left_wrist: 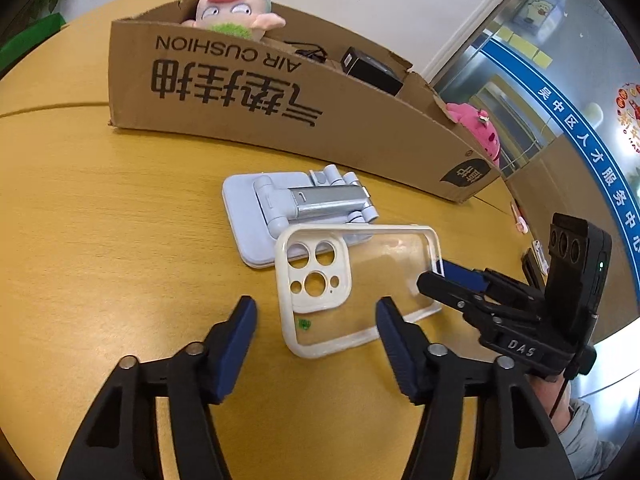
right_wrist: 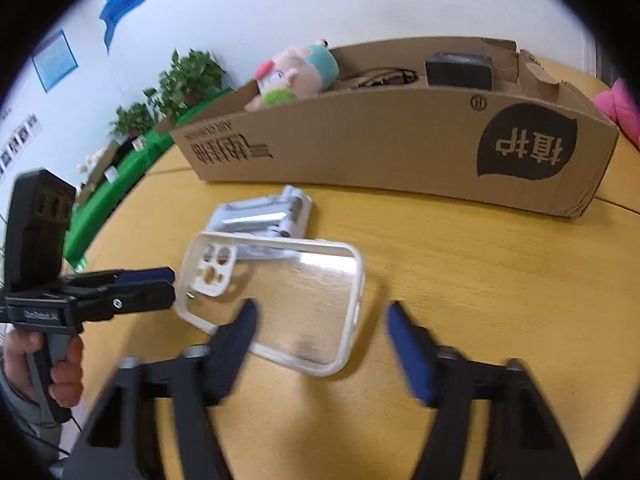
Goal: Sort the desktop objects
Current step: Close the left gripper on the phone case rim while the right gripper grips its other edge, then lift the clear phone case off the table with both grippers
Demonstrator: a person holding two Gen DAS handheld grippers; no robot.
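A clear phone case [left_wrist: 356, 288] with a cream rim lies on the yellow wooden table [left_wrist: 100, 240], its far end resting on a folded pale-blue phone stand [left_wrist: 296, 208]. Both also show in the right wrist view: case [right_wrist: 280, 300], stand [right_wrist: 264, 220]. My left gripper [left_wrist: 316, 316] is open, its fingers either side of the case's near end. My right gripper [right_wrist: 320, 320] is open just above the case's other end; in the left wrist view [left_wrist: 436, 276] its fingertips reach the case's right edge.
A long cardboard box [left_wrist: 280, 112] stands behind the stand, holding a pig plush [left_wrist: 236, 8], a black box [left_wrist: 372, 70] and a cable. A pink plush [left_wrist: 480, 128] lies past its right end. Plants [right_wrist: 188, 76] stand beyond the table.
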